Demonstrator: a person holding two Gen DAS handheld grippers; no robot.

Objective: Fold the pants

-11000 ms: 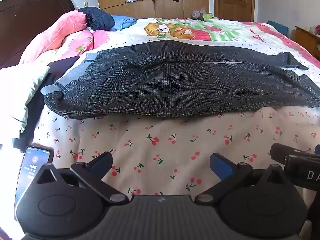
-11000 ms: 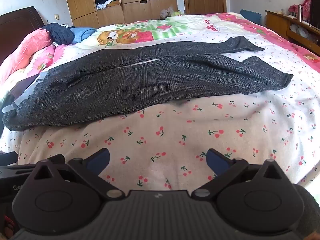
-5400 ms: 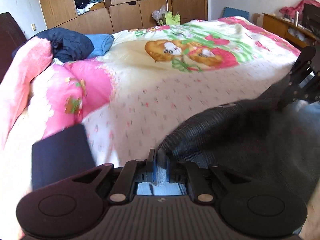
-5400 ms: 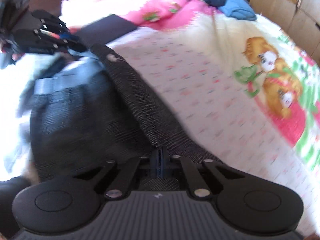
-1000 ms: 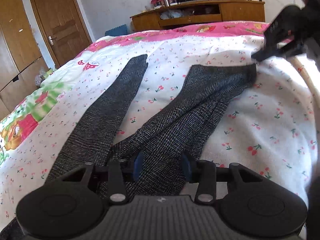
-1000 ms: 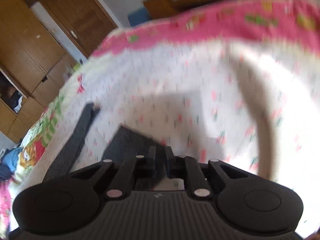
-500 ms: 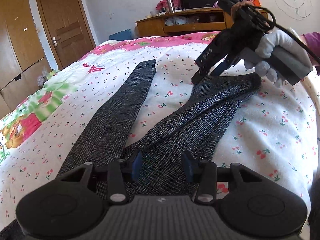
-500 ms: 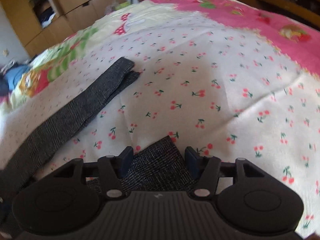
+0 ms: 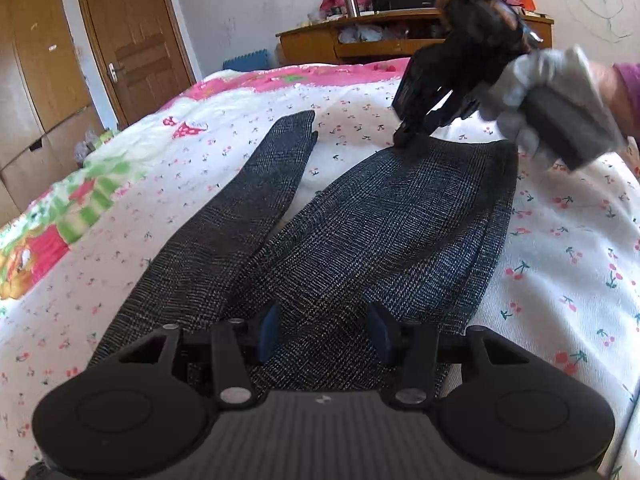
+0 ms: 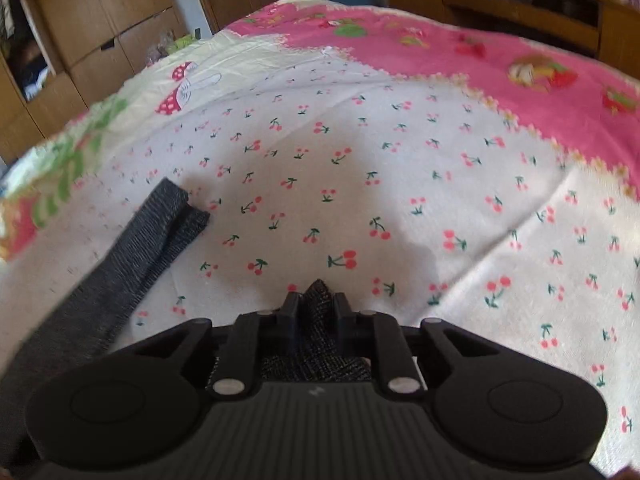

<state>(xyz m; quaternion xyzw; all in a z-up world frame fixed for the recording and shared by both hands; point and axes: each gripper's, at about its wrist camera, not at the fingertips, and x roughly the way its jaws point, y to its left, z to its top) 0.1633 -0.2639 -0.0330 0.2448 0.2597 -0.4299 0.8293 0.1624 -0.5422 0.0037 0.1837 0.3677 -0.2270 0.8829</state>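
Pants (image 9: 360, 248) spread on cherry-print bedspread (image 9: 560, 272), legs splayed in V, long axes running away from viewer toward dresser (image 9: 360, 40). Far leg (image 9: 256, 200) lies left, unattended. Left gripper (image 9: 324, 330) over near leg's upper stretch, jaws apart, just opened wider, cloth between pads but not pinched. Right gripper (image 10: 316, 308) at near leg's hem corner (image 10: 318, 292), jaws just closed, clamped on it. Right hand nearer cuff; judgement: hem travels back along leg's axis toward left gripper.
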